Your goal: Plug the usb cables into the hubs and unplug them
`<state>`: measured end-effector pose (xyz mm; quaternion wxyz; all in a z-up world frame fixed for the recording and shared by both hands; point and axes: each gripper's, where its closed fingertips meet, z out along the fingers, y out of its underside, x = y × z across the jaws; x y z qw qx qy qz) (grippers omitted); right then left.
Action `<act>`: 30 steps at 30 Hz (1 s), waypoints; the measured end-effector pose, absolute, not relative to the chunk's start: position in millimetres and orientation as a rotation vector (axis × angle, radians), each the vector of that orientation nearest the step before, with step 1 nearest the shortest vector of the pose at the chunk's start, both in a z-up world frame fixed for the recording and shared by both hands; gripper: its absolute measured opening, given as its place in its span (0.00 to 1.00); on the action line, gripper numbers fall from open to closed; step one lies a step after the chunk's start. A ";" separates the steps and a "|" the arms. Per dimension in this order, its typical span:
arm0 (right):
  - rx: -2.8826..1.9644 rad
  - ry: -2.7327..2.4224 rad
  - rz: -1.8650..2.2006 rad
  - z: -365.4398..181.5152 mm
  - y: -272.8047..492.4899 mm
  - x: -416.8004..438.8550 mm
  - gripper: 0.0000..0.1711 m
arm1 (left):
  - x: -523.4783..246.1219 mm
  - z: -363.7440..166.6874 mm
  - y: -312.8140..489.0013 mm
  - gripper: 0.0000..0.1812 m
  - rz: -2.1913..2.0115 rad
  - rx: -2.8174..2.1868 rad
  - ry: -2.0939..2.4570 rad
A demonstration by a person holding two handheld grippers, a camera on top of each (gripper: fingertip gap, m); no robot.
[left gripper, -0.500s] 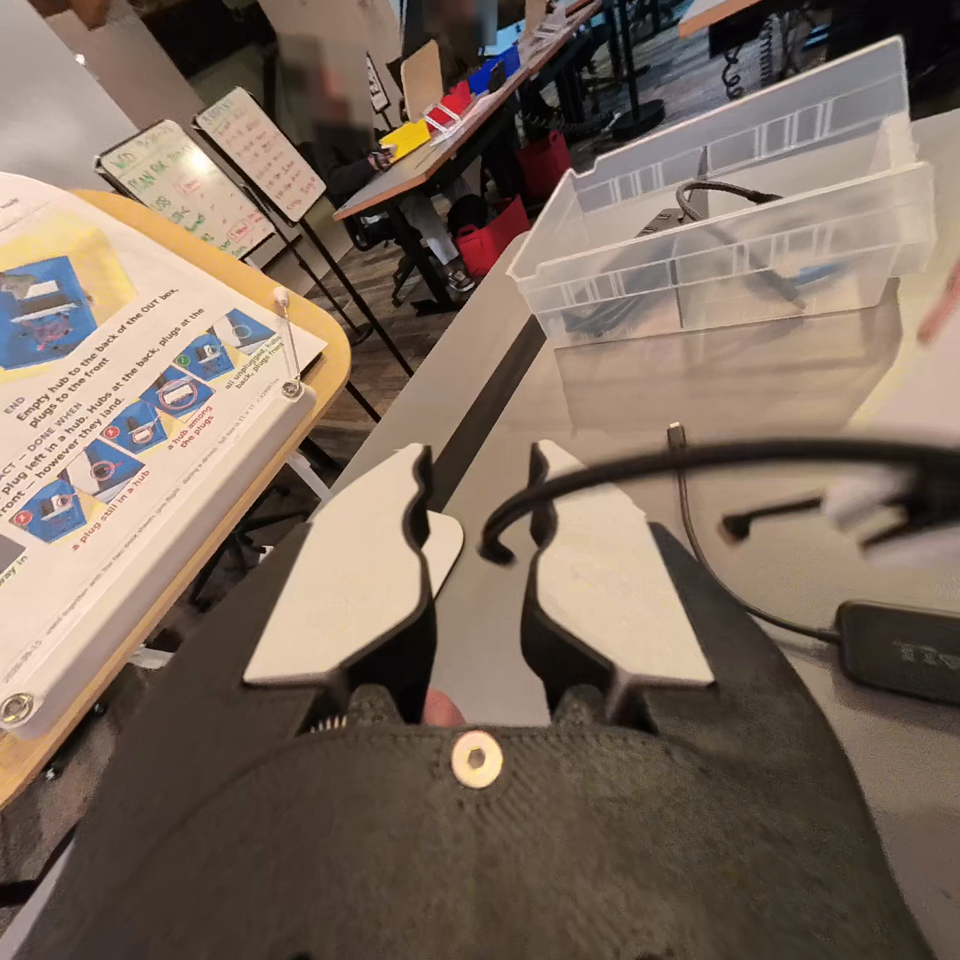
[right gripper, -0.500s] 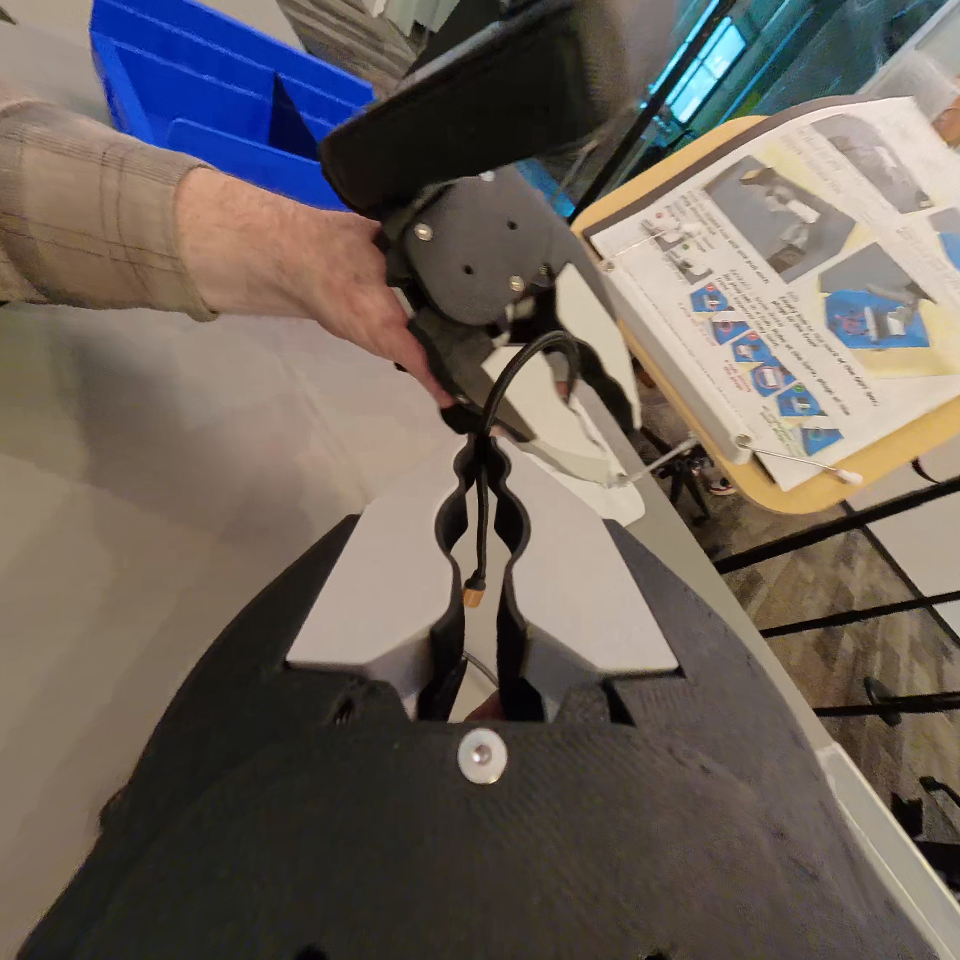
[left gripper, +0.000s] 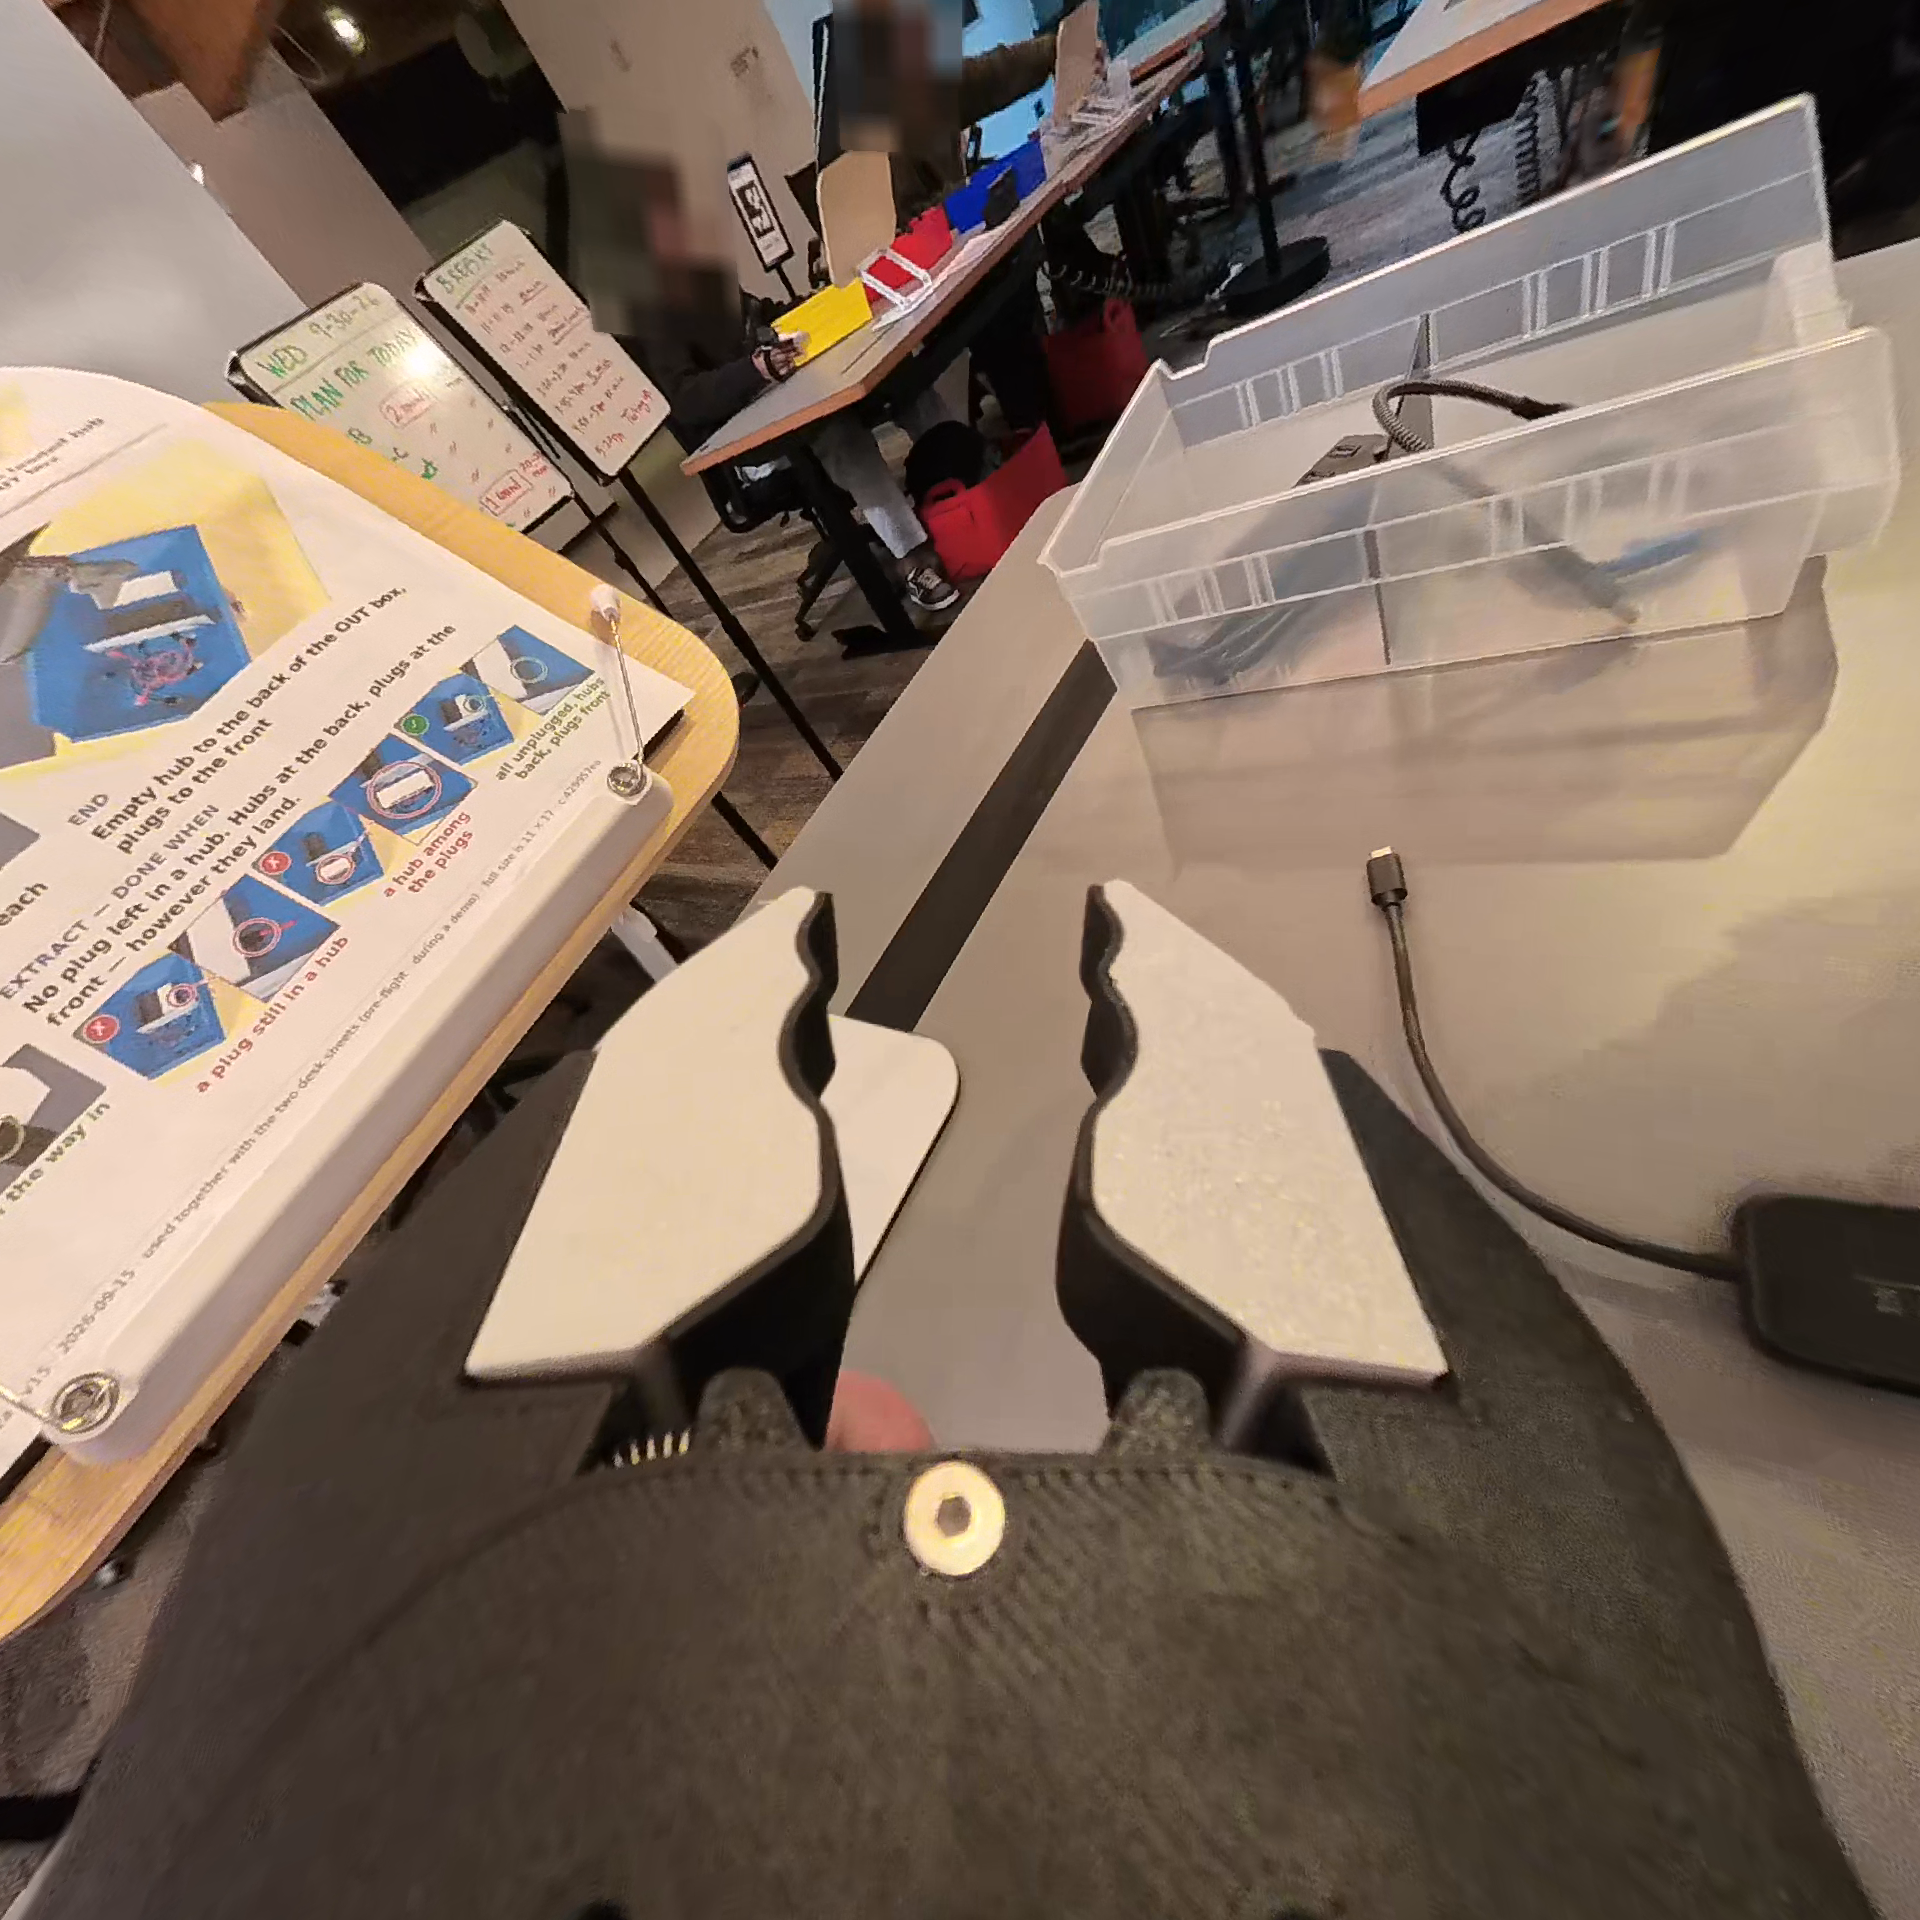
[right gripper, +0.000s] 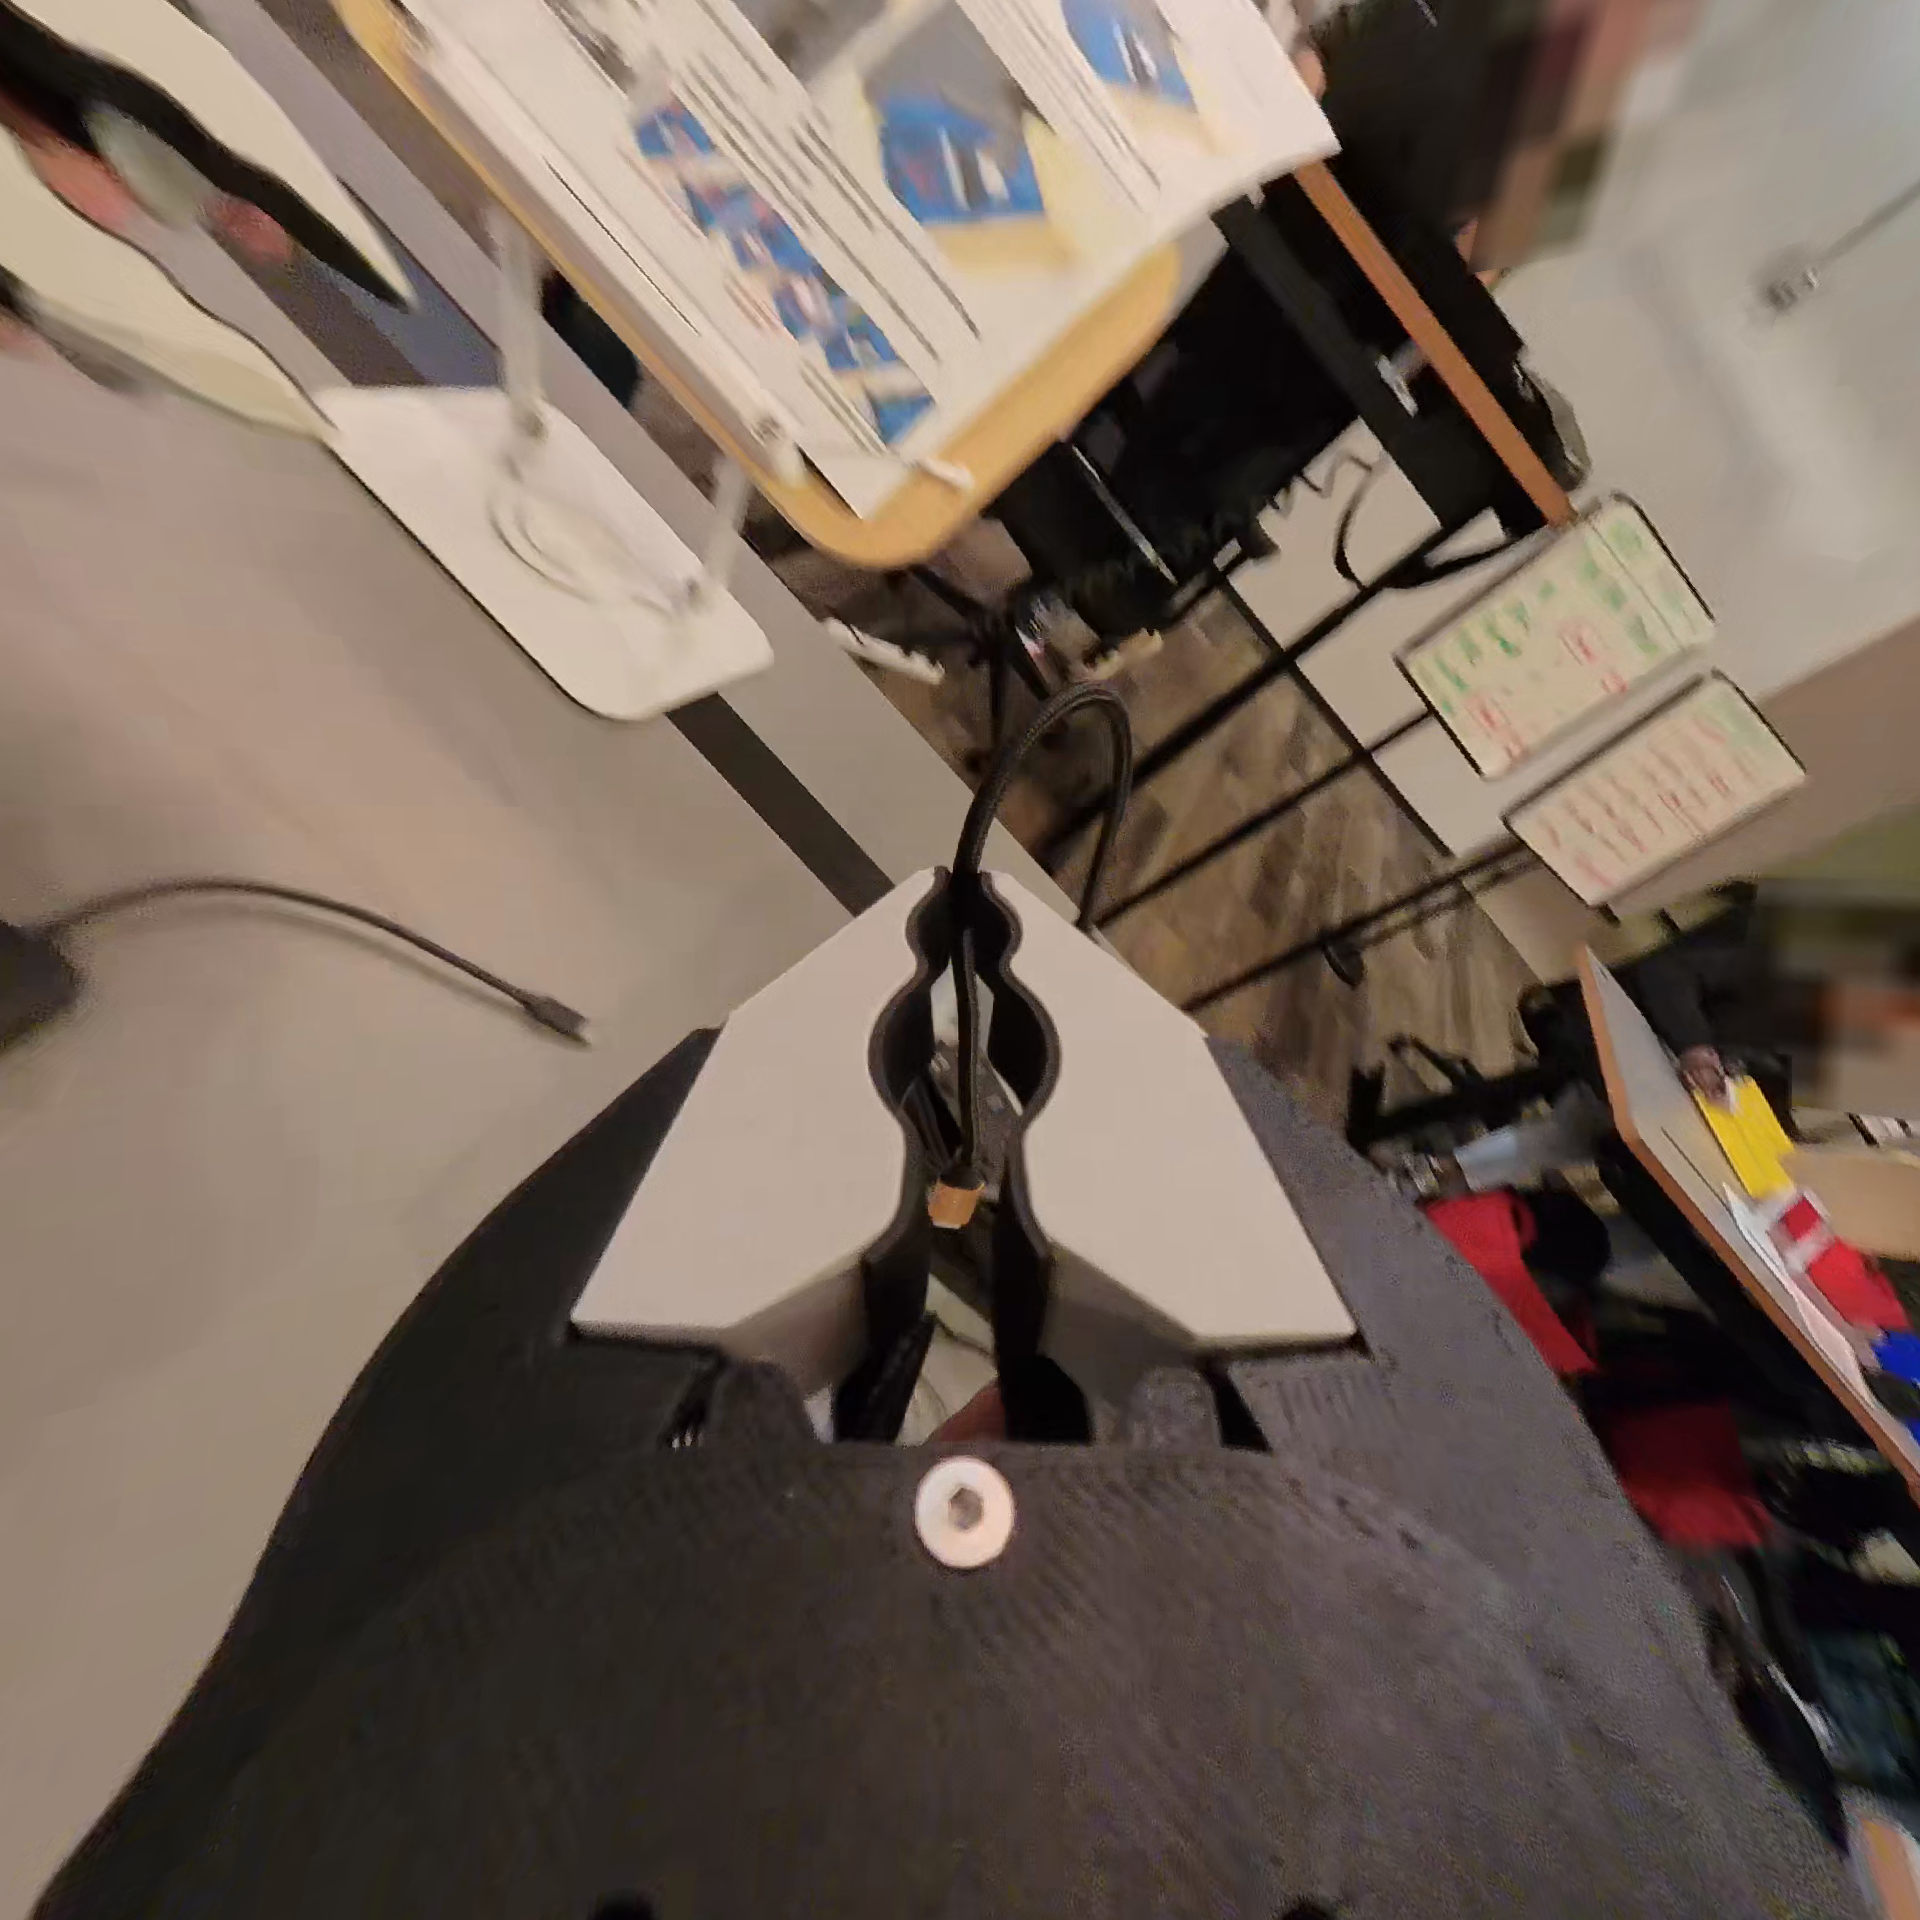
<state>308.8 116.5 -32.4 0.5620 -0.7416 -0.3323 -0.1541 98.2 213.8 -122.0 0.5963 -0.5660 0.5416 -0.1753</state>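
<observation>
Now my right tool is clenched on the black usb cable, which loops beyond its tips; my left tool hangs released. The hub lies on the tabletop. I should regrip nearer the plug before lining it up.

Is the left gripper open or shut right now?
Open: the left gripper shows bare table between its fingers, holding nothing.

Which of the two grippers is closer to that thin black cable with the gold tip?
Right. The right gripper is shut on the black cable, pinched between its fingers. The left gripper is open and empty, apart from it.
</observation>
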 end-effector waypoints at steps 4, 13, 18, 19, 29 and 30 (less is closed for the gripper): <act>-1.893 -0.715 -0.435 -48.6 105.3 373.9 0.00 | 98.8 -126.9 215.9 0.24 -0.400 -1.325 1.262; -2.167 -0.609 -0.532 -144.7 115.5 446.5 0.00 | 100.6 -133.1 216.4 0.24 -0.377 -1.331 1.277; -2.266 -0.654 -0.519 -190.7 125.2 448.5 0.00 | 100.3 -135.5 217.9 0.24 -0.371 -1.336 1.281; -2.281 -0.669 -0.498 -198.6 126.9 445.5 0.00 | 100.5 -136.0 217.8 0.24 -0.372 -1.336 1.283; -2.451 -0.823 -0.304 -259.9 127.5 417.9 0.07 | 101.3 -140.0 217.9 0.24 -0.369 -1.341 1.296; -2.470 -0.839 -0.295 -262.9 125.2 416.8 0.12 | 101.4 -140.4 218.0 0.24 -0.366 -1.341 1.298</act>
